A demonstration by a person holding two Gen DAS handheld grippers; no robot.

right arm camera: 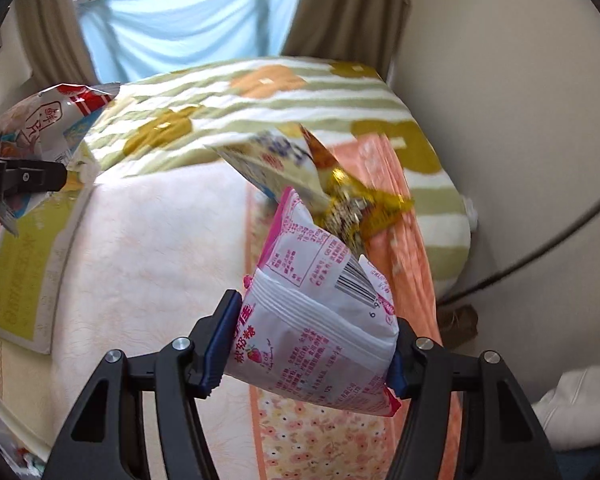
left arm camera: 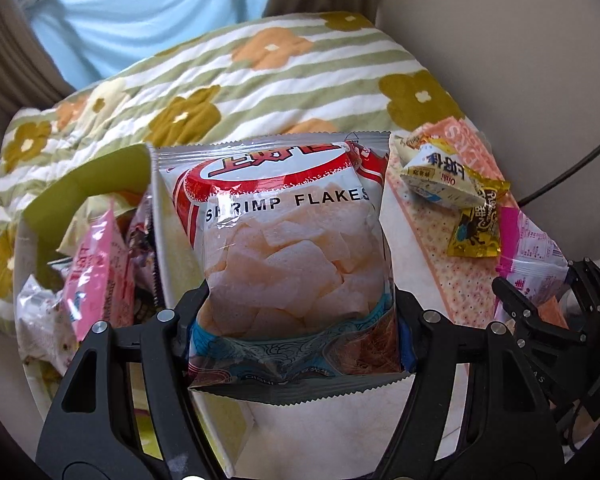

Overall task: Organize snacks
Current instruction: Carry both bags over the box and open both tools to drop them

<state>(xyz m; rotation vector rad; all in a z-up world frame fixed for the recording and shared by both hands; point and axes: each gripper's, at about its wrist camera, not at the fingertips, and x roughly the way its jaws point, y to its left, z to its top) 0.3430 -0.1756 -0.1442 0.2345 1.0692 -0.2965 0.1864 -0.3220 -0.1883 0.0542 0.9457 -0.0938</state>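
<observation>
My left gripper (left arm camera: 296,320) is shut on a clear and red shrimp flakes bag (left arm camera: 288,240), held upright above the bed beside a green-flapped box (left arm camera: 88,184) that holds several snack packs. The bag also shows at the far left of the right wrist view (right arm camera: 40,120), with the left gripper's fingers (right arm camera: 24,178). My right gripper (right arm camera: 312,348) is shut on a pink and white strawberry snack bag (right arm camera: 320,320), lifted off the bed. The right gripper also shows at the right edge of the left wrist view (left arm camera: 540,300). A white and yellow pack (left arm camera: 440,176) and a gold pack (left arm camera: 476,224) lie on the bed.
A floral striped quilt (left arm camera: 220,80) covers the far bed. An orange floral cloth (right arm camera: 300,440) lies under the loose packs. A beige wall (right arm camera: 520,120) and a dark cable (right arm camera: 540,252) stand on the right. Curtains and a blue sheet (left arm camera: 140,12) hang at the back.
</observation>
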